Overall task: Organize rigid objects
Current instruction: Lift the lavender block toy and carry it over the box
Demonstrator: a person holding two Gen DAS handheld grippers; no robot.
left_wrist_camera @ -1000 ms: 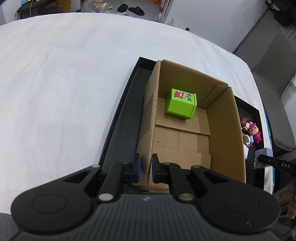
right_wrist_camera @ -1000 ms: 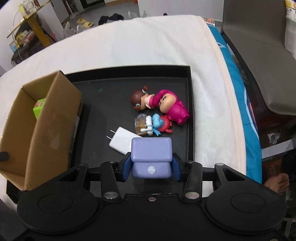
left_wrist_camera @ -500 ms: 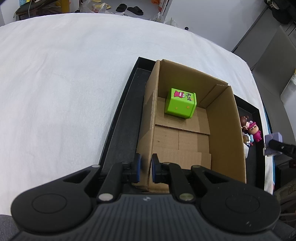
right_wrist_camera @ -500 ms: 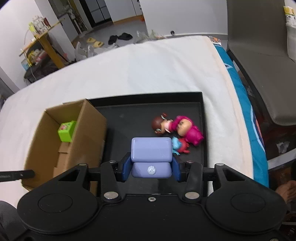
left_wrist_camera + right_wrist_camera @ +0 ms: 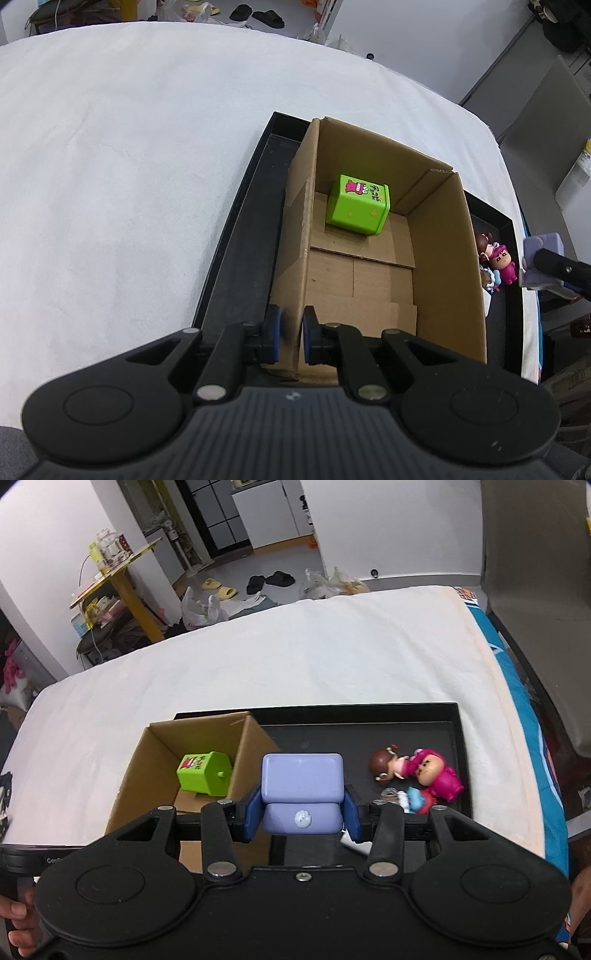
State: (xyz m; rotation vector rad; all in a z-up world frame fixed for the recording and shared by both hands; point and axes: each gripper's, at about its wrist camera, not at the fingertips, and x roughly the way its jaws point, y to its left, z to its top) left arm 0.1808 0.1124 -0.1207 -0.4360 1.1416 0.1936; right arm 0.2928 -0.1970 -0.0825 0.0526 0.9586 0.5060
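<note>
Green cube (image 5: pixel 357 205) already inside cardboard box (image 5: pixel 447 258). Purple case (image 5: pixel 302 792) clamped in right gripper (image 5: pixel 302 814), raised near box. Left gripper (image 5: pixel 291 334) pinched on near-left box wall. Dolls (image 5: pixel 417 771) and charger (image 5: pixel 356 843) left on black tray (image 5: pixel 369 710).

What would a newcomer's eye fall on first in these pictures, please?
Probably the lavender box held between the right gripper jaws, up front in the right wrist view. Next, the bright green cube at the far end of the cardboard box, whose near wall the left gripper pinches.
</note>
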